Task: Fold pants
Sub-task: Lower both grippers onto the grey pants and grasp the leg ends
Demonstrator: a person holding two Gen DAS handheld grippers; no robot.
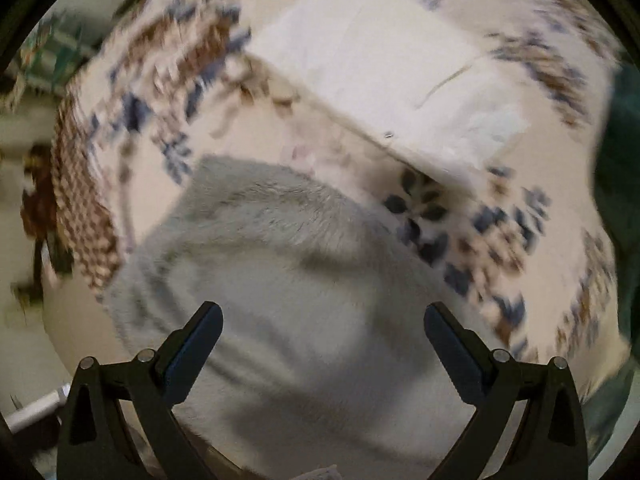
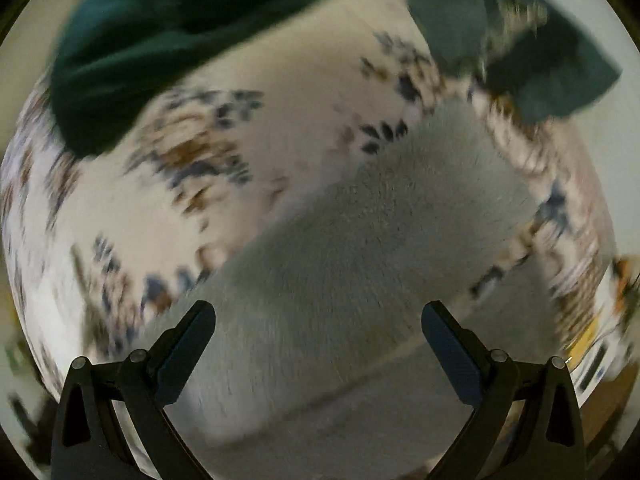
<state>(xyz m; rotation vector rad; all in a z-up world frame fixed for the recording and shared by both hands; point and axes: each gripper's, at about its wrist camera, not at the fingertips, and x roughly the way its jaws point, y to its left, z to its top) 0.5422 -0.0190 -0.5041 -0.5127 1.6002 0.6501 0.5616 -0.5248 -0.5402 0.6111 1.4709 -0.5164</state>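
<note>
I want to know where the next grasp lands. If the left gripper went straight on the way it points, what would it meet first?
Most likely the pale grey fuzzy pants, which fill the space between and ahead of the left gripper, jaws wide open. Depth is unclear in the blurred view.

You saw both views smeared by motion blur, and the grey pants (image 1: 304,320) were cut off at the lower edge.

Support surface: bed or table covered by a cream cloth (image 1: 280,136) printed with blue and brown floral motifs; which of the two cannot be told. Lying on it: fuzzy pale grey pants (image 1: 288,280), a folded white garment (image 1: 384,68) well beyond them, and dark green fabric (image 2: 168,36) at the far edge. Both views motion-blurred.
</note>
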